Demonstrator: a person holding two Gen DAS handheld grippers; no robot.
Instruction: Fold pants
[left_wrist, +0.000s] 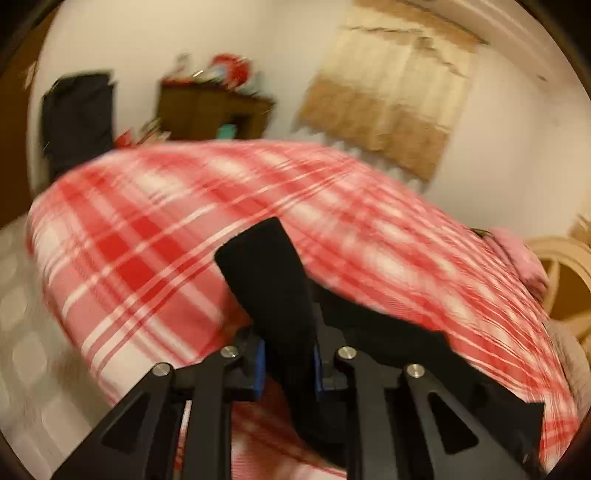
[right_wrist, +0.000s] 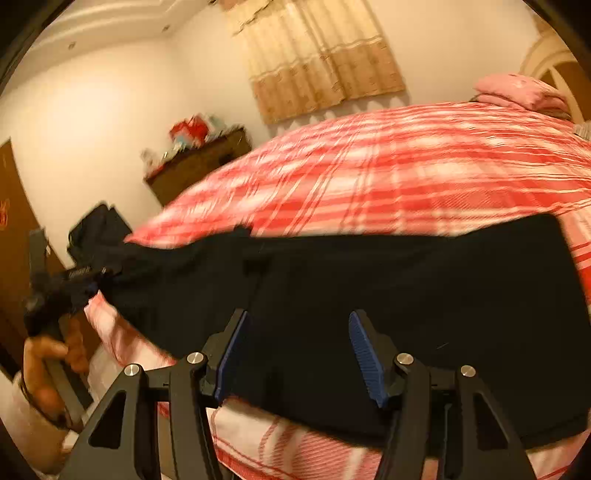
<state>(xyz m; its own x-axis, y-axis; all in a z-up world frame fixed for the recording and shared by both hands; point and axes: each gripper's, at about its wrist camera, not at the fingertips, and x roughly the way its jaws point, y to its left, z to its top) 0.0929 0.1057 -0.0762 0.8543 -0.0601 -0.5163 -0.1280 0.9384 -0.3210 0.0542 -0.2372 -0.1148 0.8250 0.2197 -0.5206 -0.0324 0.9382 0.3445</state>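
From my left wrist camera, the left claw (left_wrist: 288, 363) is pinched tight on a fold of the black pants (left_wrist: 273, 280); the cloth stands up between the blue pads (left_wrist: 259, 369) and pokes out past them in a tall tongue. More of the dark fabric trails to the right, low in the frame, over the red and white plaid bedcover (left_wrist: 155, 236). The picture is smeared with blur, so I cannot read finer detail. Behind the bed I make out a brown cabinet (left_wrist: 210, 110) with red clutter on top, a beige curtain (left_wrist: 391, 92) on the wall, and a pink pillow (left_wrist: 517, 254) at the right edge.

From my right wrist camera, the right claw (right_wrist: 299, 356) stands wide apart, its blue pads (right_wrist: 364, 356) clear of each other and gripping nothing. The pants (right_wrist: 406, 302) lie spread across the plaid bedcover (right_wrist: 406, 162) straight ahead of it, and their near edge sits between the fingers. At far left I see the left claw (right_wrist: 98, 282) clamped on the tapering end of the pants, lifted off the bed edge, with the hand (right_wrist: 48, 369) around its handle. The pink pillow (right_wrist: 517, 92) rests at the far side of the bed.
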